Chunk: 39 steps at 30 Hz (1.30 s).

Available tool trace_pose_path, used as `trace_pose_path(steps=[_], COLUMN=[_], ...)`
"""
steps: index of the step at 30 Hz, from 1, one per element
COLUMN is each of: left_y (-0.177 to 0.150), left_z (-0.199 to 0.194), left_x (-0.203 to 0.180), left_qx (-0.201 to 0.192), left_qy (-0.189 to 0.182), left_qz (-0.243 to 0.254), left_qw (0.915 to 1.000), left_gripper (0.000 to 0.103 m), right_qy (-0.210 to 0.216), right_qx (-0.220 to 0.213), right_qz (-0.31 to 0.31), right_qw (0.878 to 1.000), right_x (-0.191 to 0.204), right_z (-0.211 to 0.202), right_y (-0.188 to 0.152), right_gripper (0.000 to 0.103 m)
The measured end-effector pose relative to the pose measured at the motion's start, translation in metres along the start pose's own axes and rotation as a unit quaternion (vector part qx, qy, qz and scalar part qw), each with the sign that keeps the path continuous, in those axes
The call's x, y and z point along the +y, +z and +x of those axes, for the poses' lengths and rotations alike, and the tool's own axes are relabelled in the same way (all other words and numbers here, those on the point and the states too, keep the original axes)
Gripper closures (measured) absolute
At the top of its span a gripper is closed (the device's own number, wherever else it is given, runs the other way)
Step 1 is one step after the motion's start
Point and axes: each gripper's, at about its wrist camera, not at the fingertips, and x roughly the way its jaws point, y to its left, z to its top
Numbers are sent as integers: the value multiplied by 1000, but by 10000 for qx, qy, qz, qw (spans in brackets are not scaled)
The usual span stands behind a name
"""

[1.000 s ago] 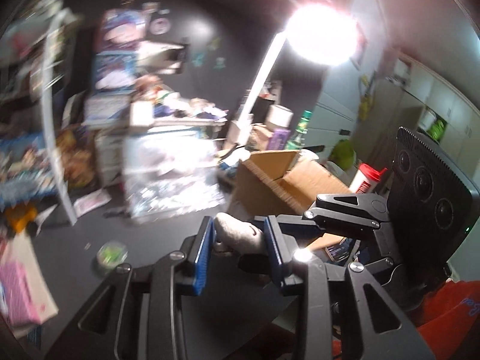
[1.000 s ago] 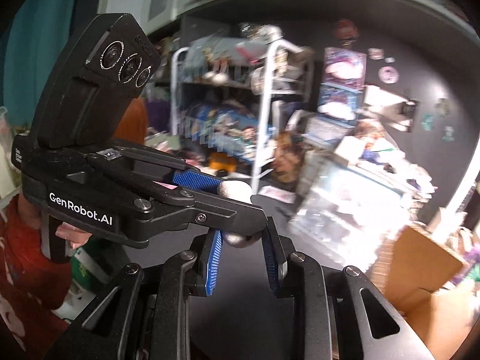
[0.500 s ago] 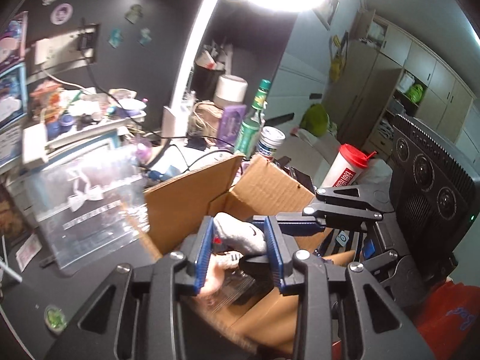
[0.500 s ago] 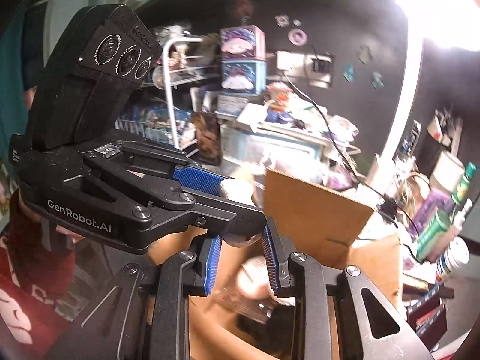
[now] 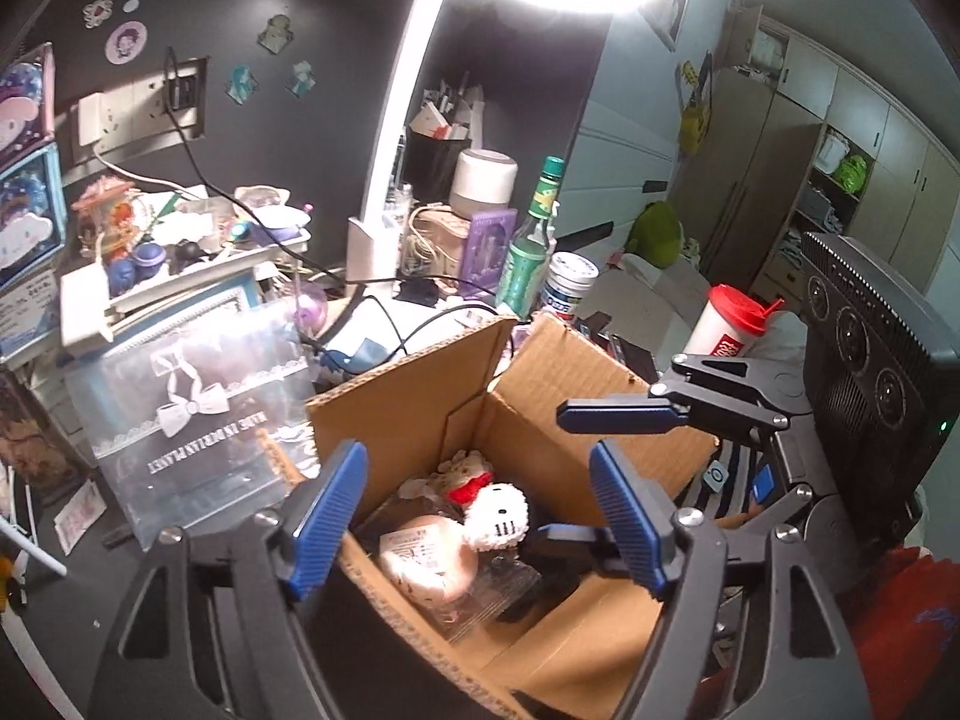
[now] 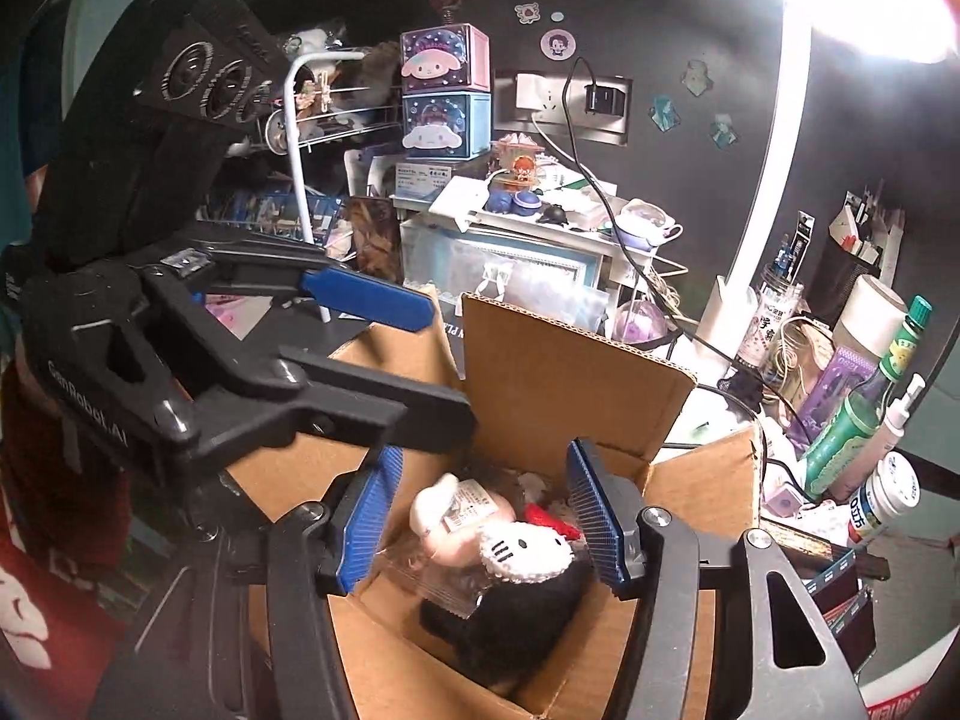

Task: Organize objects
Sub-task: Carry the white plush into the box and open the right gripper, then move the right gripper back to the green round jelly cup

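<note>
An open cardboard box [image 5: 420,414] stands below both grippers, its flap [image 6: 570,372] upright. Inside lie a white-faced plush with a black body and red bow [image 5: 498,519] [image 6: 522,552] and a pink plush in a clear bag [image 5: 429,564] [image 6: 462,510]. My left gripper [image 5: 477,516] hangs over the box; its jaws are opening, with nothing pressed between the blue pads. My right gripper [image 6: 483,516] is beside it over the same box, jaws also opening and free of the toys. Each gripper shows in the other's view: the right gripper [image 5: 576,477] and the left gripper [image 6: 450,366].
A clear plastic case with a bow print [image 5: 198,414] stands left of the box. A green bottle [image 5: 531,252], a white jar [image 5: 567,285] and a red-lidded cup [image 5: 729,330] crowd behind it. A white lamp post [image 5: 390,138] rises at the back. A red sleeve [image 5: 900,630] is at lower right.
Both grippers swung from the dark desk to over the box, shut together on the plush. Now both have opened and the plush lies in the box.
</note>
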Motion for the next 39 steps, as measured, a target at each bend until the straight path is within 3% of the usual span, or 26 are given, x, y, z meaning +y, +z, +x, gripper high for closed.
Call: trace_pose_path(steps=[12,22,28,35,39], left_y=[-33,-87,-130,-170,-187], left_z=[-65,-131,-159,-163,-156], left_x=[28,78,117,160,182], left_qx=[-636,-1089,-1124,-960,-852], left_qy=[200,635,1014,1120,1148], left_qz=[-314,-818,-1213,-1645,-1857], left_qw=[9973,9887,9810,9753,9722], left_gripper=[25,25,25,25,25], right_qy=[31,392,961,1534,1450], right_qx=[-175,-197,22,529,820], right_qz=[-157,-520,-690,-514,-338], right_qw=[9997,9977,9930,9854,9854], right_x=[40,113,167,204,206], right_z=[-3,21,62,133,183], right_y=[16,38,45,45,39], right_gripper=[49,49,49,49,49])
